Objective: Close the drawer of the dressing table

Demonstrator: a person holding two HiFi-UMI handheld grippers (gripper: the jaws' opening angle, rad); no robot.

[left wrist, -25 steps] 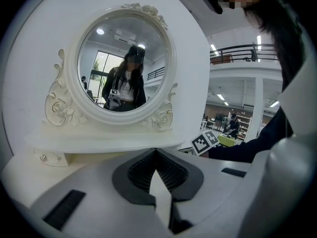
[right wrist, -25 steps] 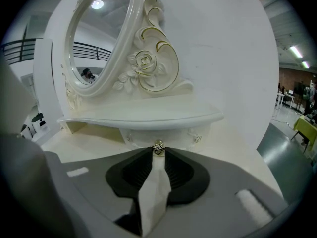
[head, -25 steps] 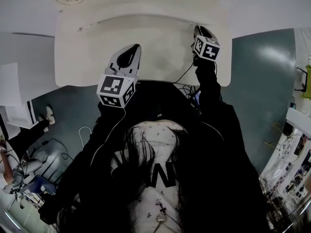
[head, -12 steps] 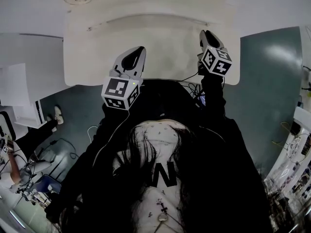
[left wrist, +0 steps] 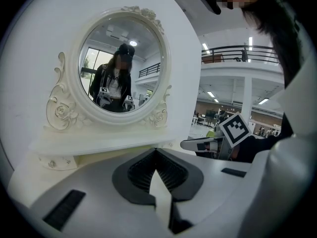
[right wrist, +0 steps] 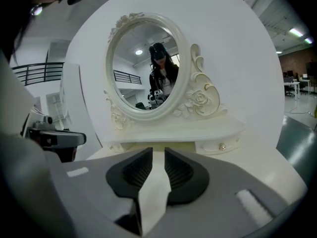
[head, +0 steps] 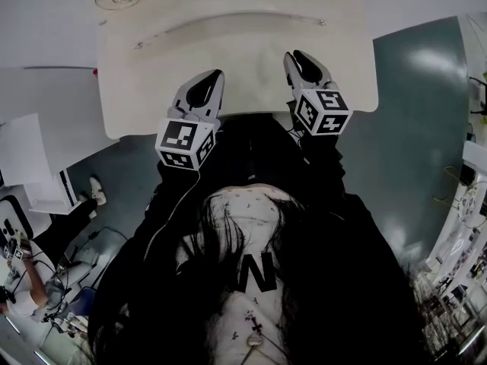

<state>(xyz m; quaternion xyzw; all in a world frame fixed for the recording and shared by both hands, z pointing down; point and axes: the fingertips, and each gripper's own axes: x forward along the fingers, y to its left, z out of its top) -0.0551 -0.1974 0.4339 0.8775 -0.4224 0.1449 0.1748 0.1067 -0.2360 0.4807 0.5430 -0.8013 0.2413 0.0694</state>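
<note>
The cream dressing table (head: 251, 59) stands in front of me, with its oval mirror (left wrist: 119, 68) (right wrist: 148, 68) on a low shelf that has small knobbed drawers (right wrist: 221, 147). No pulled-out drawer shows; the table's front is hidden under its top's edge. My left gripper (head: 214, 74) (left wrist: 155, 151) hovers over the near edge of the top, jaws meeting at the tips, nothing held. My right gripper (head: 293, 55) (right wrist: 158, 151) is beside it to the right, its jaws a narrow gap apart and empty.
Teal floor (head: 411, 112) runs along the table's right side. White panels (head: 30, 166) stand at the left. Cables and another person (head: 30, 295) are at the lower left. Cluttered shelves (head: 456, 265) stand at the far right.
My right gripper has moved left, from near the table's right end toward its middle. The left gripper has stayed almost in place.
</note>
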